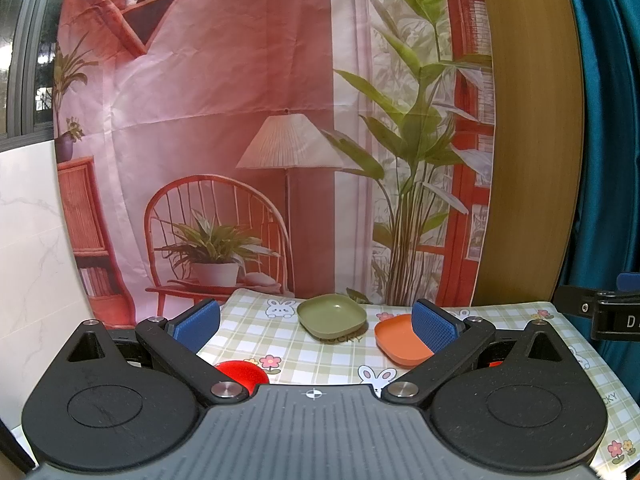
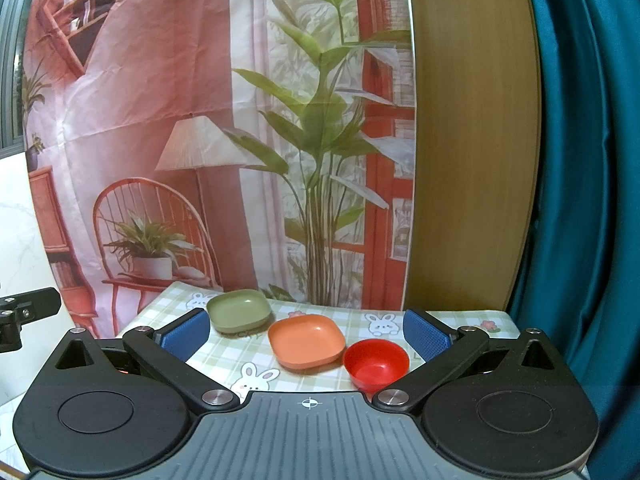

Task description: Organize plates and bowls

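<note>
**Dishes partly masked by wide-spread grippers**

In the left wrist view, the small round red plastic bowl (image 1: pixel 240 372) at lower centre is mostly hidden behind the left gripper (image 1: pixel 316 322), whose fingers stand apart and empty. The square orange plastic plate (image 1: pixel 400 342) is cut by the blue pad (image 1: pixel 434 326).

In the right wrist view, the right gripper (image 2: pixel 306 330) is likewise spread and empty. A square olive-green plastic plate (image 2: pixel 239 312), the orange plate (image 2: pixel 306 342) and the red bowl (image 2: pixel 376 362) run diagonally across the checked bunny-print tablecloth (image 2: pixel 224 364). A printed room backdrop (image 2: pixel 160 120) hangs behind.
</note>
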The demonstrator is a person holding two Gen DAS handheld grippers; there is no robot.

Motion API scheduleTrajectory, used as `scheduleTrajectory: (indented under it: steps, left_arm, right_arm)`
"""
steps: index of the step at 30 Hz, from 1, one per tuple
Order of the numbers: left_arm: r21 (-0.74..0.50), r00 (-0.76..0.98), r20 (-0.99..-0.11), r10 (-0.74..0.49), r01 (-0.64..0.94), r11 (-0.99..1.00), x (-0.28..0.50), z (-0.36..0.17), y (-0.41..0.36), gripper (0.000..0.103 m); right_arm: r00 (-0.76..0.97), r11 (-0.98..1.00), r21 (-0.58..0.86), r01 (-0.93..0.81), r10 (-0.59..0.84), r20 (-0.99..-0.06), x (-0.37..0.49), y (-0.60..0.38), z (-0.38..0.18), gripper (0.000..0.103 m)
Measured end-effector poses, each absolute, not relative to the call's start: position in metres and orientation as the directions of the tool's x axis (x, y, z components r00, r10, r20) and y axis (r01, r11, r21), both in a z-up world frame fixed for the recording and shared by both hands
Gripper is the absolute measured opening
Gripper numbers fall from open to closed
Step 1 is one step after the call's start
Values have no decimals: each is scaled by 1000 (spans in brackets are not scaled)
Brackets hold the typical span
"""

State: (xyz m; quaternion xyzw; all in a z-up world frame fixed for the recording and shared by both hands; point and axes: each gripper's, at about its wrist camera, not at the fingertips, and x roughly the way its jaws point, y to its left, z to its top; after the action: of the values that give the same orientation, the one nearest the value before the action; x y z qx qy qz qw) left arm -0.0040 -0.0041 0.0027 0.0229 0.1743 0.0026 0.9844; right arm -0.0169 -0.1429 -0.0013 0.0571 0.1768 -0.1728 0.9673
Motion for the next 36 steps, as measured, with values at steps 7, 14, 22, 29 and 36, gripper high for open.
scheduleTrajectory:
  steps: [7,14,22,29,36]
  left_arm:
    - [61,933,-358,37,-16,998,1,-2,-3,103]
    - [104,924,-371,94,-60,993,12,-6,-1,103]
    - [163,913,-374,164,-110,981,42,-19,15,103]
    - [160,898,-410,160,-102,982,75,-28,37,101]
    - [128,876,-450,172,-128,984,108,-37,72,90]
  right_arm:
    - [879,934,57,352,-310,-362,-17,-139,-4,103]
    - [901,938,101,331,-282,-330,-9,-144,-7,103]
    - [930,954,105,282,-244,-276,20,-159,-39,103]
    - [938,963,95,251,-218,-268,62,-158,-55,103]
    - [933,982,108,152,-107,-343,111,-142,-68,103]
